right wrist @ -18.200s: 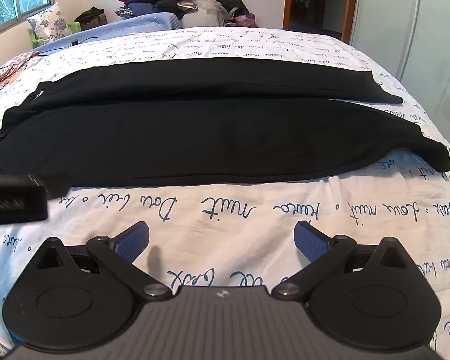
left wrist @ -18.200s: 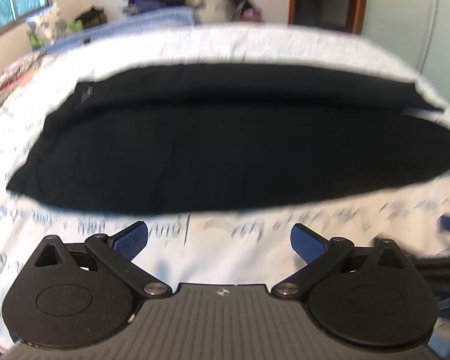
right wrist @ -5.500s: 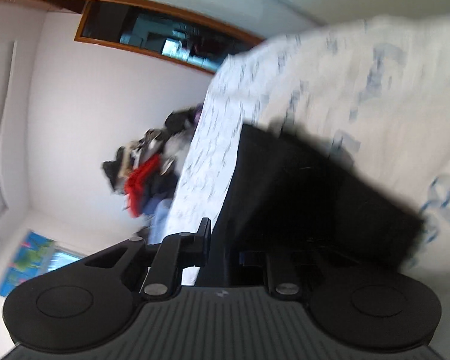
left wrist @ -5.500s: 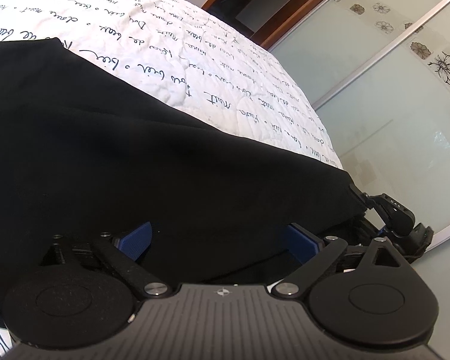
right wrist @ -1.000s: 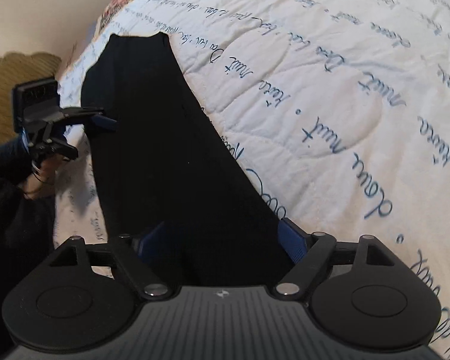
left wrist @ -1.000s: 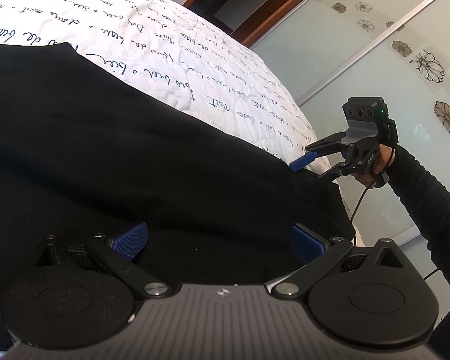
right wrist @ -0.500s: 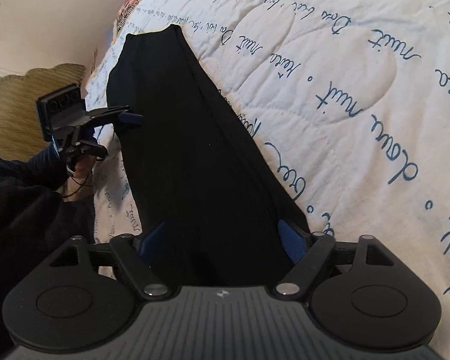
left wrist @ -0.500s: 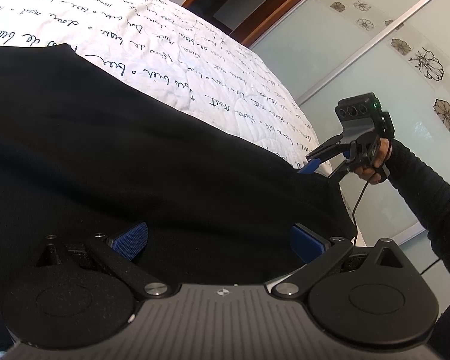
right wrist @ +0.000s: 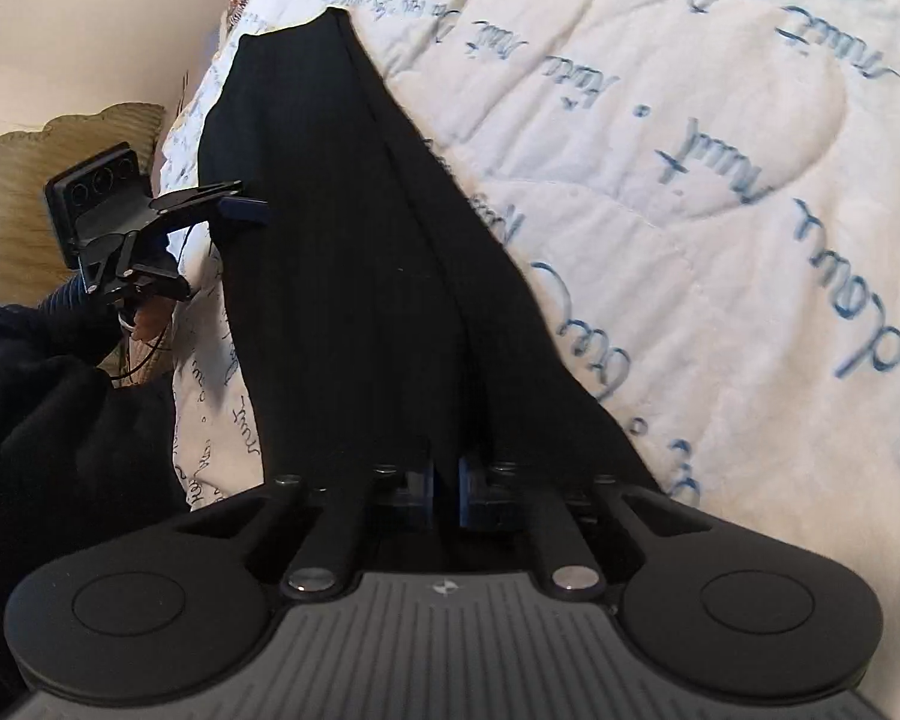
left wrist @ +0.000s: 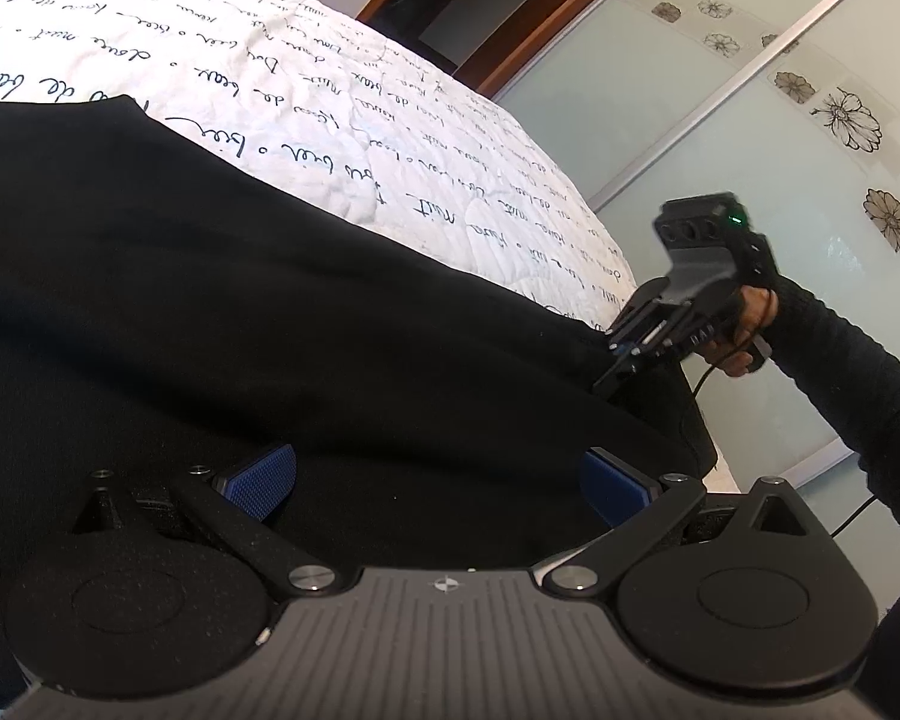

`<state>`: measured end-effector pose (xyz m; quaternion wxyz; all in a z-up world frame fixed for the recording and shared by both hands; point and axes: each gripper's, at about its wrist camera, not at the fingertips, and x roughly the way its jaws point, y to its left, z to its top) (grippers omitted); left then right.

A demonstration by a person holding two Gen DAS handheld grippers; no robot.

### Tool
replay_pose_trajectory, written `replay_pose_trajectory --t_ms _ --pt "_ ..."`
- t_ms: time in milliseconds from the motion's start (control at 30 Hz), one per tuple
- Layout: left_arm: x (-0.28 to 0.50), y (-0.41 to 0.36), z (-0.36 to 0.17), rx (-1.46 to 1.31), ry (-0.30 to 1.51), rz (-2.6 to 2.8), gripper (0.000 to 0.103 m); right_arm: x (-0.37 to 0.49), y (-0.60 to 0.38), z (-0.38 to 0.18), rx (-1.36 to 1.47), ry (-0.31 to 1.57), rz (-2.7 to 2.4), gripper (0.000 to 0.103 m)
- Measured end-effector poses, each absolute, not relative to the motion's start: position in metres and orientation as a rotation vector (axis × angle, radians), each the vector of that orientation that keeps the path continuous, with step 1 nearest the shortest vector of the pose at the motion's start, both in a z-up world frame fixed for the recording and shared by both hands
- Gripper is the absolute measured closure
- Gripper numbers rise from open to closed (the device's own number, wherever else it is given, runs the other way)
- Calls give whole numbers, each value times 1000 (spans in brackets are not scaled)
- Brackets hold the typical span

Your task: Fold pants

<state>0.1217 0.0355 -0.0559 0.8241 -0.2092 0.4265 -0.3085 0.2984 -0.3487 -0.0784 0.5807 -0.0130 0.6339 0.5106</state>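
**A:** Left-wrist view first: your left gripper (left wrist: 438, 480) hangs over the black pants (left wrist: 270, 330), blue pads spread wide with dark cloth lying beneath and between them, neither pad pressing on it. So that claw is released. The pants lie flat along the near side of the white quilt (left wrist: 342, 120) with its handwritten script.

**B:** And your other hand?

**A:** From there you see your right gripper (left wrist: 615, 354) at the far end of the pants, by the corner of the bed, its fingers drawn together on the cloth's edge. Your right hand (left wrist: 744, 330) and dark sleeve (left wrist: 858, 378) show behind it, with the flowered sliding doors (left wrist: 810, 138) beyond. Only that view shows them.

**B:** What does the right-wrist view add?

**A:** It shows the grip close up: your right gripper (right wrist: 444, 486) is clenched on a fold of the pants (right wrist: 342, 240), the blue pads nearly meeting with black fabric pinched between them. It also shows the whole length of the pants running away towards your left gripper (right wrist: 243, 210), which reaches over the pants' side edge with its fingers apart. Your left hand (right wrist: 147, 318) is just visible under it.
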Motion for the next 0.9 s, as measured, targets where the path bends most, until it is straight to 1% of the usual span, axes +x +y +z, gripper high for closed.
replay_pose_trajectory --t_ms 133,233,300,467,500,600,667,700,733,767,800,833,867,900 --pt "121 34 -56 -437 895 -658 1 268 -334 -55 -216 1333 1100 98" --pt "119 34 -56 -438 893 -652 1 252 -330 -44 -323 1306 1063 98" --pt "119 33 -55 -434 891 -652 1 252 -330 -37 -347 1308 1046 98" --pt "117 34 -55 -444 885 -635 1 263 -336 -9 -322 1219 994 98" --pt "117 33 -55 -444 886 -630 1 268 -340 -14 -314 1228 978 98" --pt "120 30 -53 -433 895 -624 1 285 -352 -53 -226 1344 915 98" --pt "122 32 -50 -441 913 -628 1 290 -361 -49 -127 1378 894 95" --pt "124 34 -49 -449 924 -632 1 292 -369 -46 -90 1383 893 90" --pt "125 36 -49 -458 932 -635 1 293 -383 -41 -35 1364 874 79" --pt "127 37 -48 -466 940 -630 1 293 -400 -36 36 1337 821 73" --pt "128 37 -47 -469 948 -622 1 295 -420 -29 122 1313 741 58" --pt "128 36 -46 -469 949 -621 1 293 -437 -23 212 1284 666 39" --pt "129 33 -44 -466 947 -632 1 285 -449 -15 295 1222 612 37" --pt "130 29 -43 -460 947 -647 1 272 -454 -7 364 1138 609 37"
